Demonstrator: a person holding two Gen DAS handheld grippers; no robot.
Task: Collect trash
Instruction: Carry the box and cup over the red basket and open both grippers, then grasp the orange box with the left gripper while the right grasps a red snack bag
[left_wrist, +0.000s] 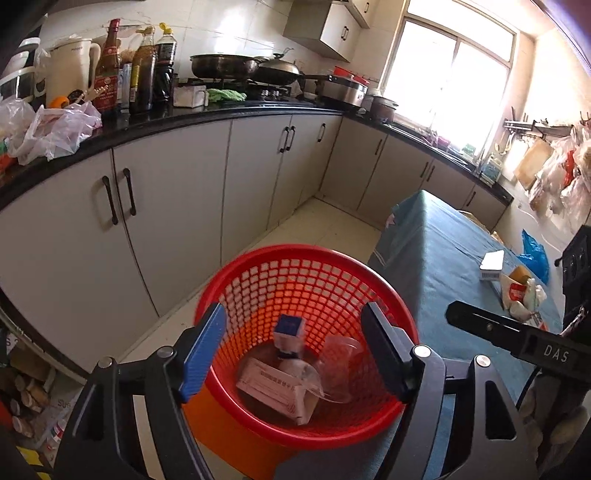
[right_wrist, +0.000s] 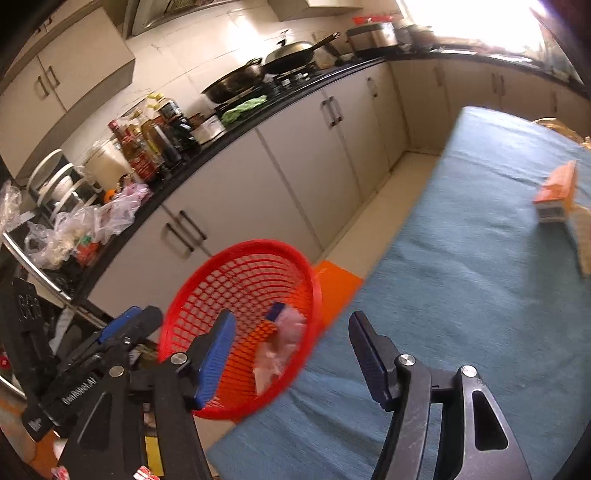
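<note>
A red mesh basket (left_wrist: 258, 269) stands beside the blue-clothed table (left_wrist: 436, 258). In it lie a white box (left_wrist: 269, 384), a small blue-topped carton (left_wrist: 290, 332) and a clear plastic wrapper (left_wrist: 340, 354). My left gripper (left_wrist: 295, 350) is open and empty, right above the basket. My right gripper (right_wrist: 291, 354) is open and empty, over the table's edge next to the basket (right_wrist: 207, 288), where a crumpled pinkish wrapper (right_wrist: 280, 343) shows, blurred. An orange box (right_wrist: 556, 194) lies on the table (right_wrist: 461, 258). A white box (left_wrist: 493, 264) and a paper food wrapper (left_wrist: 521, 291) lie there too.
Grey kitchen cabinets (left_wrist: 166, 206) under a black counter (left_wrist: 207, 110) with bottles, pans and plastic bags run behind the basket. An orange stool (right_wrist: 332, 288) stands under the basket. A blue plastic bag (left_wrist: 533, 254) lies at the table's far side.
</note>
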